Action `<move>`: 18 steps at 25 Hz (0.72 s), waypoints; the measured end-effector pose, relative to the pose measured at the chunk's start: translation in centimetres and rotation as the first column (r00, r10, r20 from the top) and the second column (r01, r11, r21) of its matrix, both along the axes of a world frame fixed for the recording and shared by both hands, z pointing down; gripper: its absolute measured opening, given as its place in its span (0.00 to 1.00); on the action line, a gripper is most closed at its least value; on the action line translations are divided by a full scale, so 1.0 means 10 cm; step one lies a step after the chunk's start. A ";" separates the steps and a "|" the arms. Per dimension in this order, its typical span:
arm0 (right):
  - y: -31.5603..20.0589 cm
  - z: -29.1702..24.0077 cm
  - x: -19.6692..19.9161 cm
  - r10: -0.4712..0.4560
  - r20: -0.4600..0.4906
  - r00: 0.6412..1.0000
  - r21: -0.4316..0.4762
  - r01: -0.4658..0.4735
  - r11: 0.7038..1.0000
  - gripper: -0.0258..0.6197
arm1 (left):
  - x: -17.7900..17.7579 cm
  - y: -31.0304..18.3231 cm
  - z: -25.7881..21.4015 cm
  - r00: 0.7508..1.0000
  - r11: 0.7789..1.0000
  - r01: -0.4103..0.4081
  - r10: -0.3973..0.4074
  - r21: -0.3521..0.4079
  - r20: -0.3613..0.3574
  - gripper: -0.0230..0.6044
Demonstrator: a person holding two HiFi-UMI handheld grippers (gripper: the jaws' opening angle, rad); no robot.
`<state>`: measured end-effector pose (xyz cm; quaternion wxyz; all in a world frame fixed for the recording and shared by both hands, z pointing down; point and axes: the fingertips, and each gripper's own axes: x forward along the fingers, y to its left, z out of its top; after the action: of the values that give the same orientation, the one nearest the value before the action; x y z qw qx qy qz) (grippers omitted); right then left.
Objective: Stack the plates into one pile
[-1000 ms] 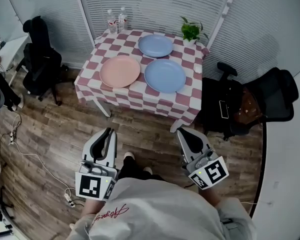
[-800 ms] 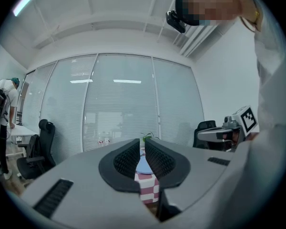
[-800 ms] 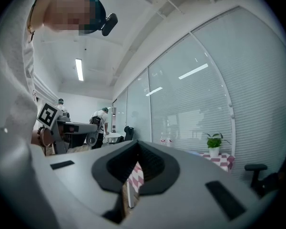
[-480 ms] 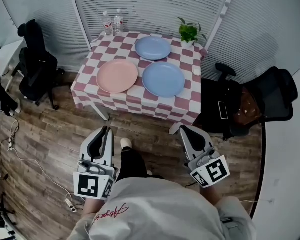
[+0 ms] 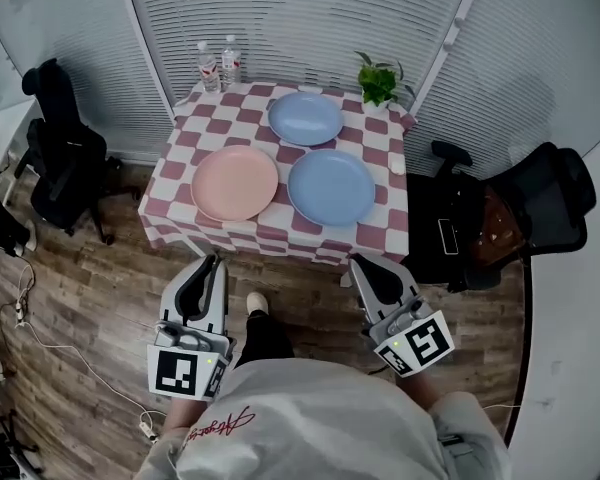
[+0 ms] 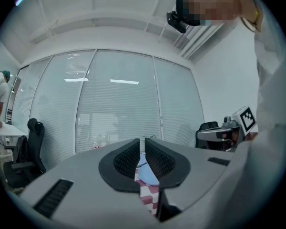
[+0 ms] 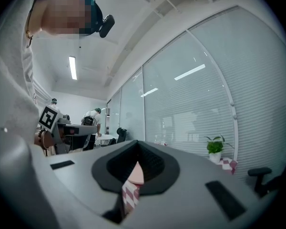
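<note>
Place: an office, from where I stand.
Walls: glass partitions with slatted blinds run from 10 to 2 o'clock.
Seating: a black swivel chair at 9 o'clock, another at 3 o'clock.
Floor: wood-look planks, with cables trailing at 8 o'clock.
Desk: a small desk under a red-and-white checked cloth at 12 o'clock, with a potted plant and two water bottles along its far edge.
Ceiling: strip lights overhead.
Others: people stand farther back in the room.
</note>
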<state>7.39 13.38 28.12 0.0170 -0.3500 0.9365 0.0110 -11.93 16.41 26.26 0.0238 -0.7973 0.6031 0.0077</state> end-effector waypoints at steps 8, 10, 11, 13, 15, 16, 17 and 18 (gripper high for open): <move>-0.54 -0.08 -0.29 0.020 -0.003 1.000 0.012 -0.020 1.000 0.05 | -0.31 -0.60 -0.06 1.000 1.000 -0.015 0.015 0.014 0.006 0.11; -0.67 -0.09 -0.36 0.026 -0.007 1.000 0.010 -0.026 1.000 0.06 | -0.39 -0.73 -0.05 1.000 1.000 -0.015 0.015 0.012 0.001 0.11; -0.73 -0.10 -0.39 0.029 -0.009 1.000 0.010 -0.029 1.000 0.06 | -0.43 -0.79 -0.05 1.000 1.000 -0.017 0.017 0.012 -0.002 0.11; -0.84 -0.11 -0.44 0.035 -0.013 0.999 0.011 -0.035 0.999 0.06 | -0.50 -0.91 -0.06 1.000 1.000 -0.021 0.021 0.013 -0.004 0.11; -0.96 -0.12 -0.50 0.044 -0.013 0.999 0.009 -0.044 0.999 0.06 | -0.58 -1.05 -0.07 1.000 1.000 -0.023 0.023 0.014 -0.006 0.11; -1.02 -0.13 -0.53 0.047 -0.012 0.999 0.006 -0.047 0.999 0.06 | -0.62 -1.11 -0.08 1.000 1.000 -0.024 0.024 0.014 -0.007 0.11; -1.08 -0.12 -0.56 0.048 -0.011 0.999 0.002 -0.048 0.999 0.05 | -0.66 -1.18 -0.09 1.000 1.000 -0.025 0.025 0.015 -0.006 0.11; -1.14 -0.12 -0.61 0.047 -0.010 0.999 -0.002 -0.047 0.999 0.05 | -0.69 -1.24 -0.10 1.000 1.000 -0.027 0.027 0.015 -0.005 0.11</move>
<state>1.31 1.94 26.88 0.0115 -0.3720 0.9281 0.0122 -18.82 3.99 25.29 0.0279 -0.8052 0.5922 0.0145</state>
